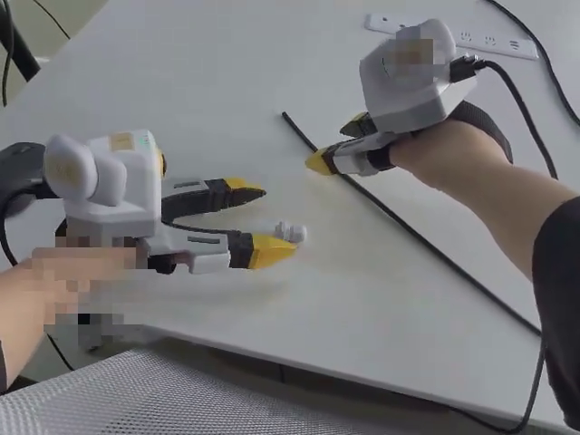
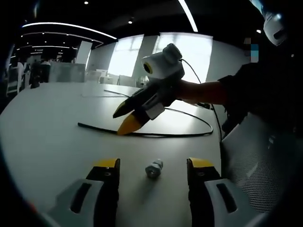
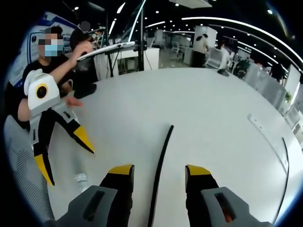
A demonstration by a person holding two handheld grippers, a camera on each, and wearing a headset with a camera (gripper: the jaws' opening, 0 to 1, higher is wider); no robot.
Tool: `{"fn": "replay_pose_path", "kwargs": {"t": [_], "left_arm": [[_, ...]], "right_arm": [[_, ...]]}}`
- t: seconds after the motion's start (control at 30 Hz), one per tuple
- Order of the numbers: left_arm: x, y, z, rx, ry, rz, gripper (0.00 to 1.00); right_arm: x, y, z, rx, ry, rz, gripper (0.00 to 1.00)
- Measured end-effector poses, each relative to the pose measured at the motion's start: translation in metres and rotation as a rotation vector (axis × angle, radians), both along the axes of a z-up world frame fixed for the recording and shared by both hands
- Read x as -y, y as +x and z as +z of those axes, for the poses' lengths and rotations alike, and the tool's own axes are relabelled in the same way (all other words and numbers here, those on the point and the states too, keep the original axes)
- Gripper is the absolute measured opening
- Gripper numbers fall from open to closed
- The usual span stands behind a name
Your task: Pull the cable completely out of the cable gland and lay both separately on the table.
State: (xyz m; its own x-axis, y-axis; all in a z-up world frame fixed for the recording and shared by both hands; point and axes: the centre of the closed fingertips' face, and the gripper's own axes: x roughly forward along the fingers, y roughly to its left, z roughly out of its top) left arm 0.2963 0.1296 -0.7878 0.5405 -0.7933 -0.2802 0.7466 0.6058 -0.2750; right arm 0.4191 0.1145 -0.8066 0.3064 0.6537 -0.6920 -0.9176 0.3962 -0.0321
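A small white cable gland (image 1: 292,233) lies by itself on the white table (image 1: 217,82), between the tips of my left gripper (image 1: 276,220), which is open. In the left gripper view the gland (image 2: 154,168) rests on the tabletop between the two spread jaws of that gripper (image 2: 154,162), touching neither. The black cable (image 1: 426,245) lies loose on the table, apart from the gland. My right gripper (image 1: 331,145) is low over the cable's far end. In its own view the cable (image 3: 161,170) runs between the jaws of the open right gripper (image 3: 159,169).
A white power strip (image 1: 471,36) lies at the far right of the table. The table's near edge runs just below the left gripper, with a grey mesh chair (image 1: 136,390) beneath. Black gripper cords trail off both sides. Desks and people stand far behind.
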Motion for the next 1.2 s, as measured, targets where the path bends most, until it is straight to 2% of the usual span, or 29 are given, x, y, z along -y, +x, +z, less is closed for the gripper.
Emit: {"fn": "replay_pose_path", "kwargs": {"t": [0.17, 0.27, 0.37, 0.57, 0.67, 0.73, 0.83, 0.93, 1.13, 1.2], "left_arm": [[-0.001, -0.003, 0.004, 0.002, 0.012, 0.008, 0.63], [-0.001, -0.003, 0.004, -0.014, 0.019, 0.024, 0.72], [0.002, -0.004, 0.01, 0.001, 0.014, 0.027, 0.76], [0.007, -0.006, 0.017, 0.001, 0.016, 0.027, 0.81], [0.007, -0.004, 0.02, 0.005, 0.018, 0.048, 0.91], [0.006, -0.003, 0.023, 0.019, 0.023, 0.064, 0.96], [0.005, -0.003, 0.027, 0.019, 0.012, 0.073, 0.97], [0.005, -0.004, 0.028, 0.011, 0.019, 0.078, 0.99], [0.006, -0.005, 0.033, 0.024, 0.024, 0.083, 0.99], [0.006, -0.006, 0.035, 0.019, 0.022, 0.08, 0.99]], "right_arm": [[0.011, -0.002, 0.004, 0.014, 0.011, -0.023, 0.48], [0.018, -0.007, 0.007, 0.005, 0.02, -0.041, 0.52], [0.025, -0.007, 0.01, 0.008, 0.033, -0.061, 0.57], [0.036, -0.011, 0.015, 0.0, 0.053, -0.09, 0.63], [0.041, -0.013, 0.017, -0.001, 0.061, -0.1, 0.68], [0.043, -0.011, 0.017, 0.004, 0.065, -0.105, 0.73], [0.051, -0.014, 0.02, 0.007, 0.076, -0.119, 0.81], [0.058, -0.015, 0.021, 0.008, 0.083, -0.133, 0.87], [0.072, -0.018, 0.026, 0.007, 0.098, -0.161, 0.99], [0.078, -0.02, 0.028, 0.003, 0.099, -0.169, 0.99]]}}
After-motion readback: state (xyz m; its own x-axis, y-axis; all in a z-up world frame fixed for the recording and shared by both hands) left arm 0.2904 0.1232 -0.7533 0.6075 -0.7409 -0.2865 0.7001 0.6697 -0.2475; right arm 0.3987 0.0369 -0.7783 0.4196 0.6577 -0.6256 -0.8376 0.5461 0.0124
